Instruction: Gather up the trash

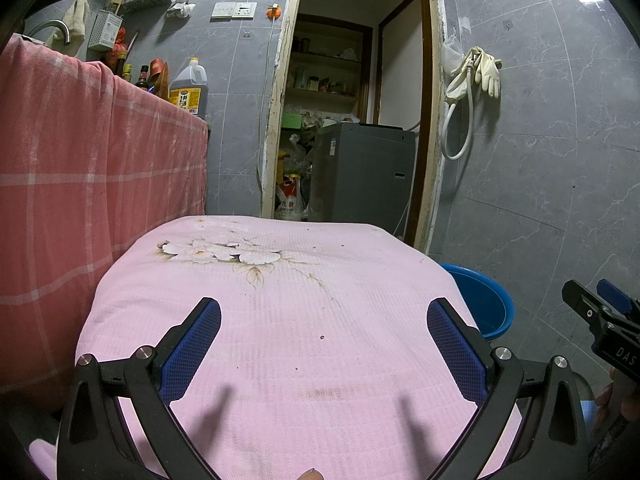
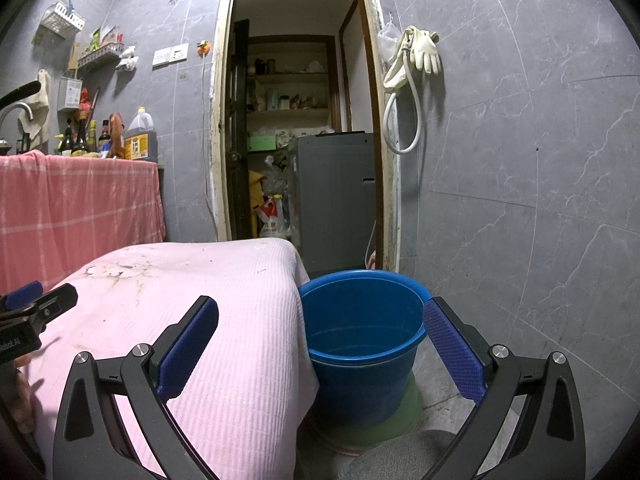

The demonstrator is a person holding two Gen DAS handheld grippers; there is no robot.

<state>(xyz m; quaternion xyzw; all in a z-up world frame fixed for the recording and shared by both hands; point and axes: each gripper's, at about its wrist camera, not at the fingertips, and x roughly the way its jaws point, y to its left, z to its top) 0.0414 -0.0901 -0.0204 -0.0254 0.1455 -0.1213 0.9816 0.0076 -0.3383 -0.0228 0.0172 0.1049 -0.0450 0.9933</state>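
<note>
Both grippers' fingers wide — left gripper [image 1: 324, 346] over pink cloth [image 1: 280, 300]; right gripper [image 2: 320, 346] alone shows blue bucket [image 2: 360, 320].

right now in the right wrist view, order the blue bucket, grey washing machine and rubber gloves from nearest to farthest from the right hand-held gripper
1. Blue bucket: just ahead on the floor, between the open fingers of the right hand-held gripper.
2. Grey washing machine: beyond, in the doorway.
3. Rubber gloves: high on the wall, right of the doorway.

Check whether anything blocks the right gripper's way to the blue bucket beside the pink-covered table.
Nothing visible does. The right gripper is open and empty, and the blue bucket stands on the floor right ahead of it, mouth open. The pink cloth hangs at the bucket's left side only. No trash shows on the cloth.
</note>
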